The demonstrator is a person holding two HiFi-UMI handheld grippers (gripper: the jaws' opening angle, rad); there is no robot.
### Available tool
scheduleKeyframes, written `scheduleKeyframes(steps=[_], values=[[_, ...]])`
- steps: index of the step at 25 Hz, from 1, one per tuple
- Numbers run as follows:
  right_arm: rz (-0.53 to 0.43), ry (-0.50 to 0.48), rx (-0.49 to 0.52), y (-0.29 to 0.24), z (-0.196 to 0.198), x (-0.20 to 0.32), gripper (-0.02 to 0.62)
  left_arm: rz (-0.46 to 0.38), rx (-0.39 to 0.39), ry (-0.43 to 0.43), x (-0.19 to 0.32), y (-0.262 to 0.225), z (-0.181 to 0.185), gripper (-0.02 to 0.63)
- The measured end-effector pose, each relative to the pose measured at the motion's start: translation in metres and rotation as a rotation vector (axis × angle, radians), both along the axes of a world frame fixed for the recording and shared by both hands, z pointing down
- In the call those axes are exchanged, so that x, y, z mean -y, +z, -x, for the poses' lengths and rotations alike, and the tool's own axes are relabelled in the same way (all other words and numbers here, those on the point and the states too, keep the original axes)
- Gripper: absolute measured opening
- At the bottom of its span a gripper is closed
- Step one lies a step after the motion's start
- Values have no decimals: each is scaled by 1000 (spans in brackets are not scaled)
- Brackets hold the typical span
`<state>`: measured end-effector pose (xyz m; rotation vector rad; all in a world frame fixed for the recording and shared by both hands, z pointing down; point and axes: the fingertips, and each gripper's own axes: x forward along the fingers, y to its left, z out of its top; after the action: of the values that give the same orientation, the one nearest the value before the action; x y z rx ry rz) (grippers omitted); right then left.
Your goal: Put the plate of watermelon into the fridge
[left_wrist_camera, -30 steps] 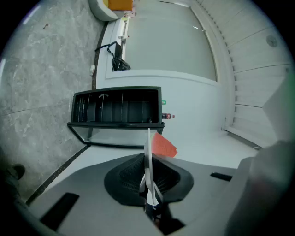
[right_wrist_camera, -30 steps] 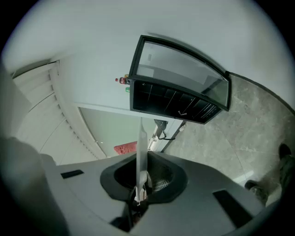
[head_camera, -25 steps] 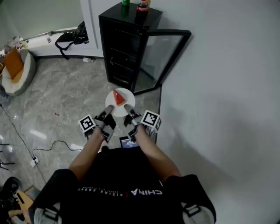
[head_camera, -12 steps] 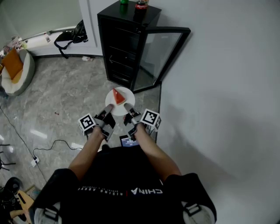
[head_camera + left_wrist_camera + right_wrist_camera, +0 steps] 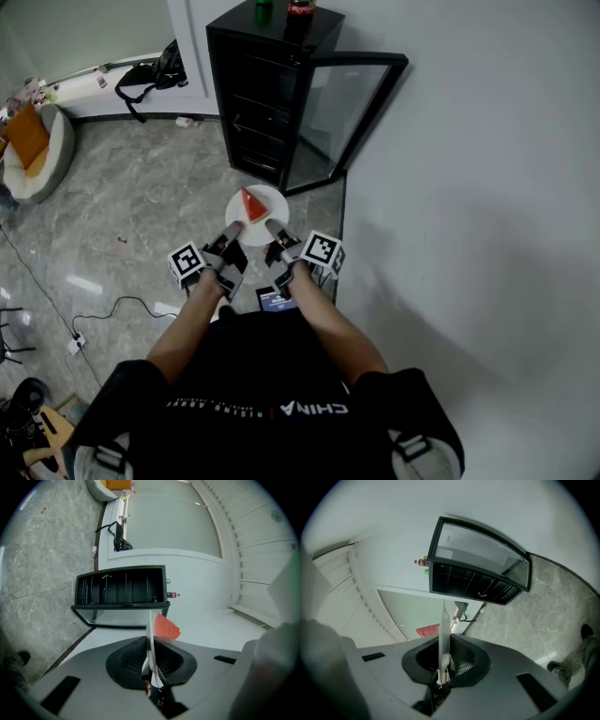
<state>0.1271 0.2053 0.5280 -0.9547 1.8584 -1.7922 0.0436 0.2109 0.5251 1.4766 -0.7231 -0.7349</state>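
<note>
A white plate [image 5: 265, 214] with a red watermelon slice [image 5: 251, 205] hangs in the air before me in the head view. My left gripper [image 5: 231, 232] is shut on the plate's near left rim, my right gripper [image 5: 273, 230] shut on its near right rim. In the left gripper view the plate [image 5: 150, 644] shows edge-on between the jaws, the watermelon slice [image 5: 165, 626] beyond it. In the right gripper view the plate [image 5: 443, 634] is edge-on too, the watermelon slice [image 5: 428, 630] to its left. The black fridge [image 5: 264, 94] stands ahead, its glass door [image 5: 342, 111] swung open to the right.
A white wall [image 5: 478, 187] runs along the right. Two bottles [image 5: 281, 9] stand on the fridge top. A round cushioned seat [image 5: 33, 150] and a black bag [image 5: 155, 75] are at the far left; a cable [image 5: 112, 314] lies on the marble floor.
The fridge sits slightly nearer and larger in the head view. Both grippers keep the same hold on the plate.
</note>
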Motion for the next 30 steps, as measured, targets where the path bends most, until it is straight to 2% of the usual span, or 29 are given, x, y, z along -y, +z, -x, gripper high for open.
scheduleKeyframes(steps=[6,12,17,21,25,30], values=[[6,-3,2,4,-9,2,31,-2,5,-3,2,2,-9,40],[13,-12,9,9,-35,5,31,-1,17,2,4,7,-35,41],[13,-58,13,13,-54,4,31,-1,23,-30,-1,9,-57,40],[26,-101,19,22,-50,3,31,18,29,-60,-4,18,-54,40],[37,-93,18,32,-48,1,31,26,33,-53,-4,30,-50,40],[28,-67,16,35,-31,50,31,12,27,-20,47,31,-34,40]])
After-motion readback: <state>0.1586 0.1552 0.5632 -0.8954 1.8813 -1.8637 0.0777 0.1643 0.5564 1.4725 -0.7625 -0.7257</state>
